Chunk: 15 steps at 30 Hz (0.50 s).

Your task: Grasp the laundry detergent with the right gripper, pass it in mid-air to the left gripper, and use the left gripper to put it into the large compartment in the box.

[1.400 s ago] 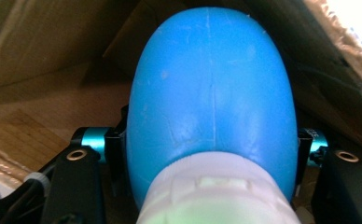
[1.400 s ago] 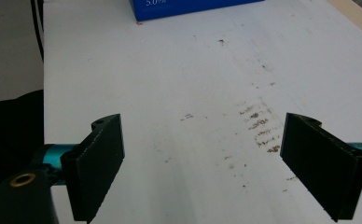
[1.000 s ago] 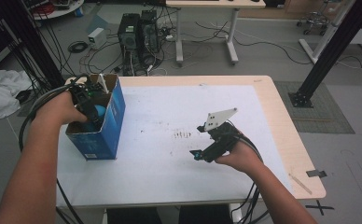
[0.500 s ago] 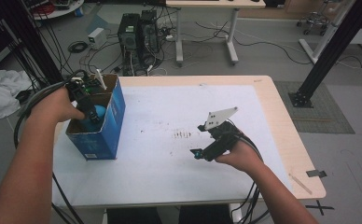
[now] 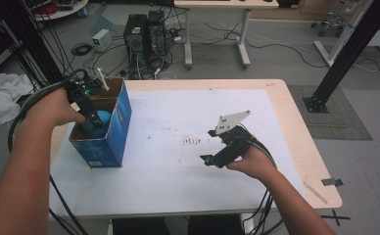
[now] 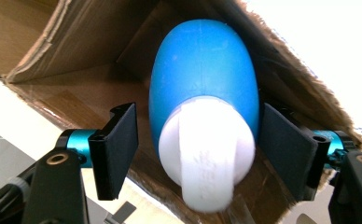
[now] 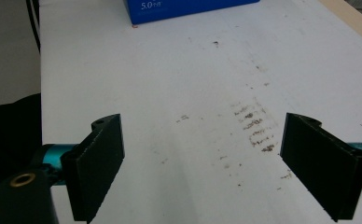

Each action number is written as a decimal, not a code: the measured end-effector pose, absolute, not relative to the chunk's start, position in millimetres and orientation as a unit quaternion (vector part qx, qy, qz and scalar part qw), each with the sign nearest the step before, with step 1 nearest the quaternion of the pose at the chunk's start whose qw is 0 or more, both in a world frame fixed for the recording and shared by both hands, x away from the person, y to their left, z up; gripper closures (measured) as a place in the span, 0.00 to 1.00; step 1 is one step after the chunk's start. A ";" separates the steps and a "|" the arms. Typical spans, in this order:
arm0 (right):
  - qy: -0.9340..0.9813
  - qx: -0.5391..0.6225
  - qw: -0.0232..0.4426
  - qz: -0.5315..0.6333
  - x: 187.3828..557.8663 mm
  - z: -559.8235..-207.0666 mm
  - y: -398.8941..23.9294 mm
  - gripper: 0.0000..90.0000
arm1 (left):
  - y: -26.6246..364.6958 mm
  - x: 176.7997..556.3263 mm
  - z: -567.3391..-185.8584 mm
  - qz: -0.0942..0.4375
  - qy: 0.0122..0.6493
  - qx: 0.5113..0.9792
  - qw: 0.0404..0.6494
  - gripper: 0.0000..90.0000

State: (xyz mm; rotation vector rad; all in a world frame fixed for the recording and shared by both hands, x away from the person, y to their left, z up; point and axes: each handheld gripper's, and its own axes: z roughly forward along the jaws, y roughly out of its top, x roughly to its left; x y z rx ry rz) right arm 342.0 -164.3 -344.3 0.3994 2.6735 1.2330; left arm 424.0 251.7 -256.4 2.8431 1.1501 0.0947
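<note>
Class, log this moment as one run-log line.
left gripper: opening, astride blue-and-white rounded object in blue cardboard box | right gripper: open over white table

We note a blue egg-shaped object [image 6: 202, 79] with a white cap [image 6: 207, 149] lying inside the open blue cardboard box [image 5: 110, 139], which stands upright near the table's left edge.

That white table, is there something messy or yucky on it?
Yes. The white table cover has a patch of small brown smudges near its middle, just ahead of the right gripper. They look like rubbed-in dirt streaks, not a spill. Nothing else on it looks knocked over or broken.
</note>
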 end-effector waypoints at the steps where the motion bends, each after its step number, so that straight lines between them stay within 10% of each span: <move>1: 0.897 0.134 0.085 0.413 342.0 -344.3 -164.3 0.14 | 250.4 422.1 -251.8 0.034 0.372 0.927 0.036 0.32; 15: 0.897 0.132 0.088 0.413 341.0 -336.2 -168.0 0.14 | 244.1 411.7 -228.8 0.049 0.356 0.932 0.044 0.25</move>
